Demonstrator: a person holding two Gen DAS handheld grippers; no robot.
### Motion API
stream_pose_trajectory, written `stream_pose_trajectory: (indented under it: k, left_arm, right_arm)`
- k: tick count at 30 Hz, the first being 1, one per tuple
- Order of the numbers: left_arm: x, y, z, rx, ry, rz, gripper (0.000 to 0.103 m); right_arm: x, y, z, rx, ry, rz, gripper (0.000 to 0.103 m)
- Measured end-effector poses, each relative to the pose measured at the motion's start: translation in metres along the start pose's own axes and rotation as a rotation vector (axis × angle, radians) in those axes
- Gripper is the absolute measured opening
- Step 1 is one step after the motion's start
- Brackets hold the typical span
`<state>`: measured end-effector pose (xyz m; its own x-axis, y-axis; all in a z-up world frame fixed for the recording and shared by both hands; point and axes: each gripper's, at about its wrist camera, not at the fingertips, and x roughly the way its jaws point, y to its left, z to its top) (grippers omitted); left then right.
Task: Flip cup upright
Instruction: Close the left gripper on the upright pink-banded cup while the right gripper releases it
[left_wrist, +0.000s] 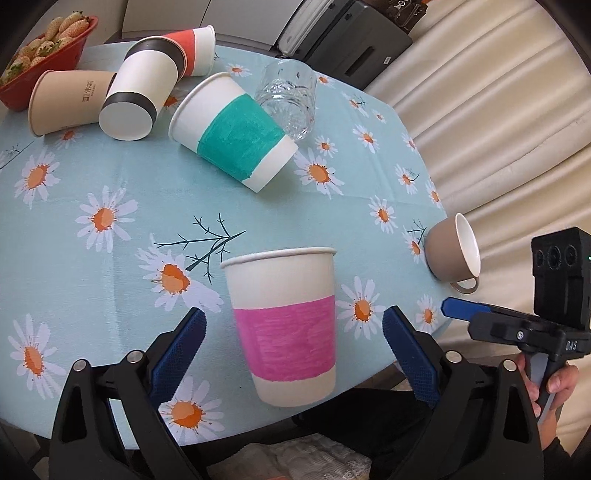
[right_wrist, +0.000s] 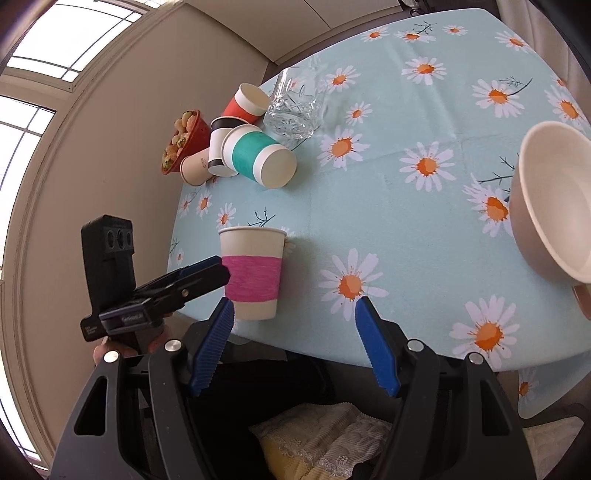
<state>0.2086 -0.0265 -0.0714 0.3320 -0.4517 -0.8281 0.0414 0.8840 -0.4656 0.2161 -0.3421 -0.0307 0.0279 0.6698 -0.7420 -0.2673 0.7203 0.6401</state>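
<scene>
The desk (left_wrist: 110, 177) fills most of both views, covered in a pale blue daisy-print cloth. The left hand-held gripper (left_wrist: 293, 345) sits at 6 o'clock in the left wrist view, its blue pads spread wide to either side of the pink-banded paper cup (left_wrist: 286, 325) without touching it. That cup stands upright, mouth up, near the desk's front edge. The right hand-held gripper (right_wrist: 295, 341) is also spread open and holds nothing; in the right wrist view the pink-banded cup lies at about 10 o'clock from it. A brown mug (left_wrist: 452, 254) lies on its side at 3 o'clock in the left wrist view, near the desk edge. A teal-banded paper cup (left_wrist: 236, 134) lies tipped over toward 12 o'clock, with a clear glass (left_wrist: 290, 98) just beside it. At 11 o'clock more paper cups (left_wrist: 140, 92) lie clustered beside a red bowl (left_wrist: 55, 51).
</scene>
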Motion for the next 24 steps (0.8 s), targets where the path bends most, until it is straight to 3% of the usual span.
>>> stream_pose_trajectory:
  k: [5, 14, 19, 24]
  left_arm:
    - [0.008, -0.004, 0.003, 0.003, 0.022, 0.051, 0.089]
    - [0.02, -0.003, 0.003, -0.014, 0.066, 0.114, 0.079]
    - [0.024, -0.002, 0.005, -0.022, 0.073, 0.133, 0.064]
    - [0.023, -0.002, 0.005, -0.025, 0.062, 0.139, 0.064]
  right_arm:
    - [-0.009, -0.009, -0.012, 0.008, 0.002, 0.011, 0.068]
    - [-0.01, -0.011, -0.022, 0.003, 0.014, 0.054, 0.068]
    - [-0.008, -0.013, -0.027, 0.013, 0.017, 0.073, 0.068]
    - [-0.007, -0.016, -0.031, 0.022, 0.017, 0.075, 0.068]
